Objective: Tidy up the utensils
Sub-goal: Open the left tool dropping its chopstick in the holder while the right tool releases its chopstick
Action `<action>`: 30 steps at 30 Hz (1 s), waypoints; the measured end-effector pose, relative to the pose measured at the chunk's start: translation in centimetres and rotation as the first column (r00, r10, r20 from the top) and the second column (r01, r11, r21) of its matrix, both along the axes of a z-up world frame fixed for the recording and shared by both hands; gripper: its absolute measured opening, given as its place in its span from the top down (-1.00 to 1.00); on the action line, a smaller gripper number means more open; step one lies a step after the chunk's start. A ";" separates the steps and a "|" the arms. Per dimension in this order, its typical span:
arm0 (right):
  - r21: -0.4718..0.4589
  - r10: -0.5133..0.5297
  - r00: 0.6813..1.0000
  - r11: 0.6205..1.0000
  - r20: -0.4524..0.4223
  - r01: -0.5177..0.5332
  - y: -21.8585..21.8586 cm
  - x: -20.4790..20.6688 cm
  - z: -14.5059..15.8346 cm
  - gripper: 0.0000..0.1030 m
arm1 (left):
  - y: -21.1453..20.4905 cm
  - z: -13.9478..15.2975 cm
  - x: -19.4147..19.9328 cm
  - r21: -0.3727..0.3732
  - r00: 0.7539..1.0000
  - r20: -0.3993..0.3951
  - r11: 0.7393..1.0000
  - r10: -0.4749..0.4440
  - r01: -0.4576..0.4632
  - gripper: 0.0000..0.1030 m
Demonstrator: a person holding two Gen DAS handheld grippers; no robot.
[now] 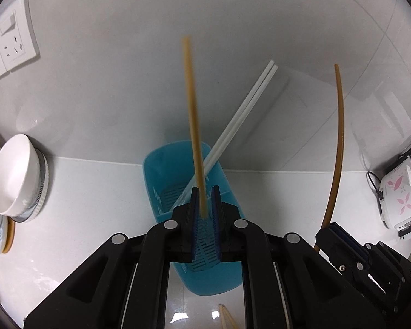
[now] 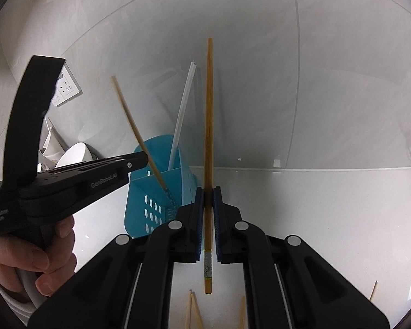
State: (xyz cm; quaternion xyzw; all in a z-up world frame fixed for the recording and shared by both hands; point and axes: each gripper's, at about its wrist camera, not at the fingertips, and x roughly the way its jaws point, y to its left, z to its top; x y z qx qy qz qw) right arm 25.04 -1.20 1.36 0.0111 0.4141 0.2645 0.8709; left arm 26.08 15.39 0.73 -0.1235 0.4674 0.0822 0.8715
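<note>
A blue utensil holder stands on the white counter against the wall, with two white chopsticks leaning in it. My left gripper is over the holder with its jaws slightly apart; a light wooden chopstick stands between them with its lower end in the holder, and I cannot tell if it is gripped. My right gripper is shut on a darker wooden chopstick, held upright just right of the holder. The left gripper and its chopstick show in the right wrist view.
Stacked white bowls sit at the left. A rice cooker stands at the right. Wall sockets are at upper left. Several loose wooden chopsticks lie on the counter near the front edge.
</note>
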 end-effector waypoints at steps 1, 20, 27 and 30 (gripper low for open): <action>-0.001 0.000 1.000 1.000 0.001 0.000 0.1 0.1 0.0 0.88 | 0.0 0.1 -0.2 0.002 1.000 0.005 1.000 0.003 -0.003 0.65; 0.062 0.068 0.994 0.995 0.080 -0.073 2.4 0.6 2.4 0.88 | 2.4 3.0 -7.3 0.004 0.990 0.096 0.995 0.102 -0.103 -0.72; 0.098 0.108 0.985 0.988 0.135 -0.122 4.4 0.9 2.8 0.88 | 3.3 2.8 -8.6 0.018 0.986 0.113 0.992 0.123 -0.126 -0.88; 0.110 0.122 0.979 0.984 0.165 -0.142 5.1 0.9 2.7 0.88 | 3.6 2.8 -8.9 0.020 0.984 0.122 0.991 0.131 -0.134 -0.88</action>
